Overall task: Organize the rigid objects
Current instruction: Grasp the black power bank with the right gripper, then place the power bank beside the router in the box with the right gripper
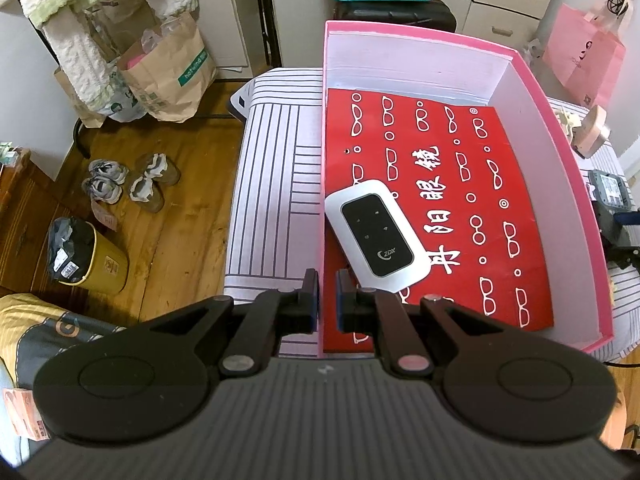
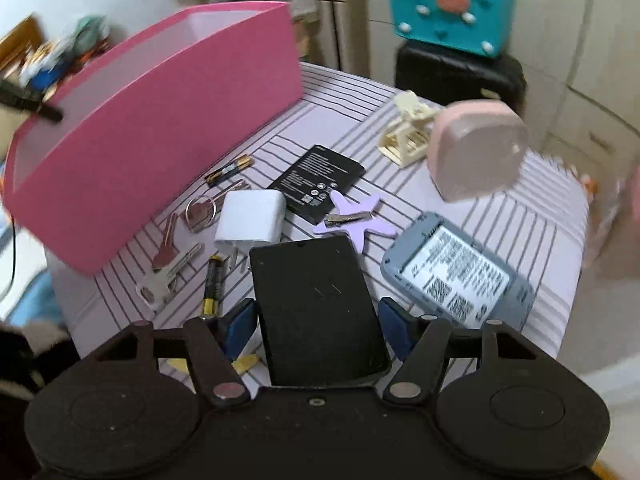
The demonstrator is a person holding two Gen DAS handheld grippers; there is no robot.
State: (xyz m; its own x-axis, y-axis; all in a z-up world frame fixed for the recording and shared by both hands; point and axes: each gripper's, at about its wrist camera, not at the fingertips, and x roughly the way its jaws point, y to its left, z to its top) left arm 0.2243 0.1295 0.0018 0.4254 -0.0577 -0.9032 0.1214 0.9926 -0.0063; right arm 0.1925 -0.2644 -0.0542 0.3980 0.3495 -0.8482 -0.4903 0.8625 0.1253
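In the left wrist view a pink box (image 1: 562, 140) lined with red printed paper (image 1: 460, 200) holds a white pocket router (image 1: 374, 236). My left gripper (image 1: 327, 296) is shut on the box's near left wall. In the right wrist view a flat black slab (image 2: 316, 292) lies on the striped cloth between the fingers of my right gripper (image 2: 318, 328). Its blue pads (image 2: 240, 326) stand close beside the slab's long edges, and I see no clear pressing. The pink box (image 2: 160, 120) stands to the left.
Around the slab lie batteries (image 2: 212, 284), keys (image 2: 172, 256), a white charger (image 2: 252, 218), a black phone battery (image 2: 316, 184), a purple star clip (image 2: 354, 216), a grey router back (image 2: 456, 272) and a pink mirror (image 2: 476, 148). Shoes (image 1: 124, 184) and a bin (image 1: 88, 256) stand on the floor.
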